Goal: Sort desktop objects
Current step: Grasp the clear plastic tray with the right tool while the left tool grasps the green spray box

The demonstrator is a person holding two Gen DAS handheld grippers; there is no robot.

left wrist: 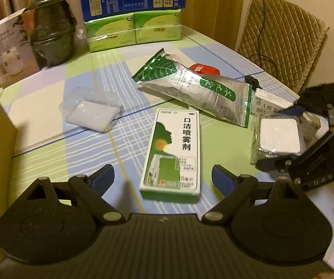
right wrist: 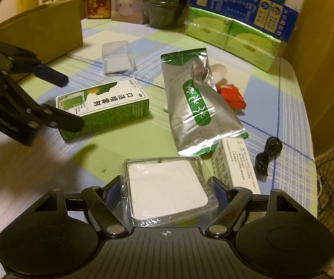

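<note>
A green-and-white spray box point(left wrist: 173, 148) lies flat on the checked tablecloth, between the wide-apart fingers of my left gripper point(left wrist: 163, 176); the pads stand clear of its sides. From the right wrist view the same box point(right wrist: 111, 102) shows with the left gripper point(right wrist: 70, 102) open over its near end. My right gripper point(right wrist: 167, 190) is shut on a clear plastic case point(right wrist: 167, 188) holding a white square pad, with a blue pad against each side. In the left wrist view that case point(left wrist: 279, 137) sits between the right gripper's point(left wrist: 281, 137) fingers.
A silver-green foil pouch point(right wrist: 194, 102), a red packet point(right wrist: 232, 95), a white medicine box point(right wrist: 234, 165), a coiled black cable point(right wrist: 268, 153) and a second clear case point(right wrist: 118, 58) lie nearby. A cardboard box point(right wrist: 41, 30) stands left; green tissue packs point(right wrist: 232, 37) and a dark pot point(left wrist: 50, 34) stand behind.
</note>
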